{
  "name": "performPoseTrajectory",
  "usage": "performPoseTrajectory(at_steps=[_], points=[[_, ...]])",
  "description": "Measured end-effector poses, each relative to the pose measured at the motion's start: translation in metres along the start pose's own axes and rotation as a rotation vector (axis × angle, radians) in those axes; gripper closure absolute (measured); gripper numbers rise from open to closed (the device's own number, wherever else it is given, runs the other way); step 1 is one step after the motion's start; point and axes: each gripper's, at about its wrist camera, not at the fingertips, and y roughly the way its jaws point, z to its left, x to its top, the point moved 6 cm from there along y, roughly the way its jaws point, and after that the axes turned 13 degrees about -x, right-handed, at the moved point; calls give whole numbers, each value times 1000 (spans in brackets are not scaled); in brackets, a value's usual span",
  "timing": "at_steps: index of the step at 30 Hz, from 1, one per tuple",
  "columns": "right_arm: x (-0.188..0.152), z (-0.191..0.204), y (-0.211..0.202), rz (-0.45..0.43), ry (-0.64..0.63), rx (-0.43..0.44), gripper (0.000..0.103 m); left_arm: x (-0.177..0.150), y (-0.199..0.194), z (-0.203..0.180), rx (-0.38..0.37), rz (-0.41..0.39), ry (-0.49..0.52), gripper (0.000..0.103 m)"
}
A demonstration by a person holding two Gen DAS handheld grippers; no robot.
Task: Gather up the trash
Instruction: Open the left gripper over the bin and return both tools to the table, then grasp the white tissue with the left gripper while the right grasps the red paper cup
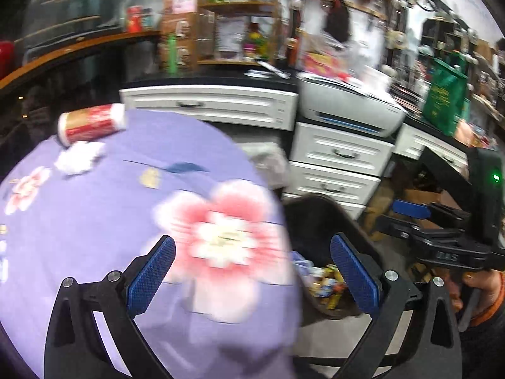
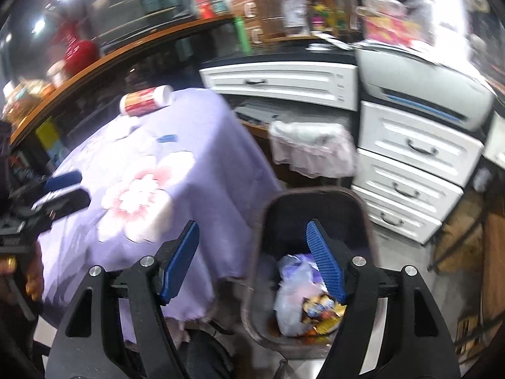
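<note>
Claws both spread apart and empty: left claw (image 1: pixel 252 271) straddles table edge (image 1: pixel 284 221), right claw (image 2: pixel 258 259) above bin rim (image 2: pixel 258 221)

Open bin (image 2: pixel 312 195) mouth (table edge (image 2: pixel 217 189) beside)

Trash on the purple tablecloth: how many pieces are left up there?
2: a red-and-white cup lying on its side at the far edge, and a crumpled white paper just in front of it. More may be hidden.

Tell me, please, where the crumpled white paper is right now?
In the left wrist view, the crumpled white paper lies at the table's far left, just in front of the toppled red cup.
</note>
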Motion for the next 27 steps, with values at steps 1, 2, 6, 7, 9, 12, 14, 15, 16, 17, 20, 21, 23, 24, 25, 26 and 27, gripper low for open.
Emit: performPoseTrajectory(at_steps=[1, 2, 6, 7, 9, 12, 14, 15, 16, 17, 20, 21, 23, 24, 25, 26, 27], points=[[4, 10, 2, -2, -19, 7, 32, 2, -4, 12, 24, -5, -7, 6], [7, 19, 5, -3, -39, 14, 32, 4, -8, 28, 51, -6, -16, 6], [22, 62, 16, -4, -125, 56, 24, 11, -18, 85, 146, -2, -66, 6], [25, 70, 18, -5, -140, 66, 22, 14, -19, 96, 161, 0, -77, 6], [34, 88, 24, -7, -180, 87, 22, 21, -18, 124, 200, 4, -96, 6], [47, 112, 36, 4, -231, 132, 22, 29, -15, 158, 249, 16, -108, 6], [58, 125, 45, 14, -257, 152, 22, 38, -6, 185, 284, 35, -112, 6], [67, 133, 51, 21, -273, 167, 22, 41, -2, 194, 297, 42, -115, 6], [74, 139, 56, 25, -286, 178, 22, 45, 3, 209, 310, 51, -124, 6], [83, 145, 62, 31, -301, 190, 22, 50, 9, 220, 309, 61, -132, 6], [105, 160, 77, 36, -332, 212, 22, 65, 27, 246, 305, 85, -142, 6], [113, 165, 82, 38, -341, 217, 22, 69, 33, 252, 310, 95, -140, 6], [127, 176, 93, 40, -360, 228, 22, 76, 48, 265, 313, 116, -132, 6], [135, 184, 99, 39, -380, 232, 22, 78, 56, 270, 308, 132, -127, 6], [141, 191, 105, 38, -398, 234, 22, 78, 61, 273, 306, 143, -124, 6], [147, 198, 110, 37, -420, 240, 22, 78, 66, 273, 305, 153, -121, 9], [155, 206, 118, 42, -445, 251, 22, 78, 70, 275, 304, 163, -118, 14]])
